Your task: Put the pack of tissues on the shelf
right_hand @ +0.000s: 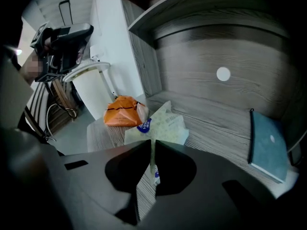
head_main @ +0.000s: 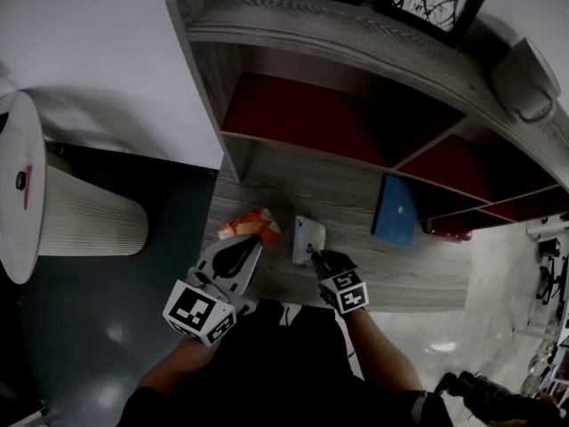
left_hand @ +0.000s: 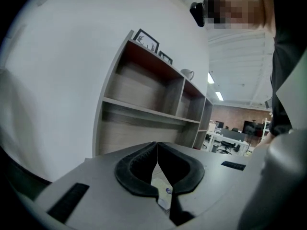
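Note:
The pack of tissues [head_main: 308,236], pale with a blue logo, lies on the grey wooden bottom board of the shelf [head_main: 391,269]. My right gripper [head_main: 312,256] is shut on its near edge. In the right gripper view the pack [right_hand: 165,126] fans out just past the gripper's [right_hand: 153,143] closed tips, on the board [right_hand: 225,123]. My left gripper [head_main: 258,242] sits to the left, beside an orange packet [head_main: 247,226]. In the left gripper view its tips [left_hand: 157,143] meet; a white scrap with a blue mark shows behind them, and I cannot tell what it is.
A blue book [head_main: 396,210] leans at the back right of the board, also in the right gripper view [right_hand: 268,145]. The orange packet [right_hand: 122,111] lies left of the pack. A white ribbed bin [head_main: 89,221] stands on the floor to the left. Red-backed compartments [head_main: 302,118] are above.

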Demonstrator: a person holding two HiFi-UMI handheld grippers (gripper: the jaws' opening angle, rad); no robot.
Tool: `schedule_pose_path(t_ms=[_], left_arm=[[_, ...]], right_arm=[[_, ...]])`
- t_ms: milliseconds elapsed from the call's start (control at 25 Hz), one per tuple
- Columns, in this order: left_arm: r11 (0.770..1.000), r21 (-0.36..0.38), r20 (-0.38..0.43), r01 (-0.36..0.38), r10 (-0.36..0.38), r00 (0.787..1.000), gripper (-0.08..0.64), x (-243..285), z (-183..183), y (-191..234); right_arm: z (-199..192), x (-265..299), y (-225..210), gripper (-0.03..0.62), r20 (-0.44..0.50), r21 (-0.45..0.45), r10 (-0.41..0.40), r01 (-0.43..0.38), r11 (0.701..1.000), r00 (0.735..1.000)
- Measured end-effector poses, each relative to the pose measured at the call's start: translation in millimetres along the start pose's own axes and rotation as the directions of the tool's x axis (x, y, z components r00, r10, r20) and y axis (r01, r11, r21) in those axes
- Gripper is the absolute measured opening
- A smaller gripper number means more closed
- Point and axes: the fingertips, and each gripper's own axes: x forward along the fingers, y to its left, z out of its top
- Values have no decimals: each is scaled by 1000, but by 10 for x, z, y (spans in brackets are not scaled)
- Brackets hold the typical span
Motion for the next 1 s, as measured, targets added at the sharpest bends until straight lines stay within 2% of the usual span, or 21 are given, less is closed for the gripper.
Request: schedule_pose_path(t_ms=[240,520,1000], left_arm=[[999,29,51,32,-34,998,17,24,228,-118],[999,46,85,6,-10,996,17,164,459,-340],[997,58,106,-46,40,994,17,610,639,-883]], right_arm=[[234,-337,-16,23,46,6,-7,6,1000,999],[554,-876,-88,23,135,-12,44,-43,999,990],[1130,-2082,-336,21,294,-138,149,-112,984,944]])
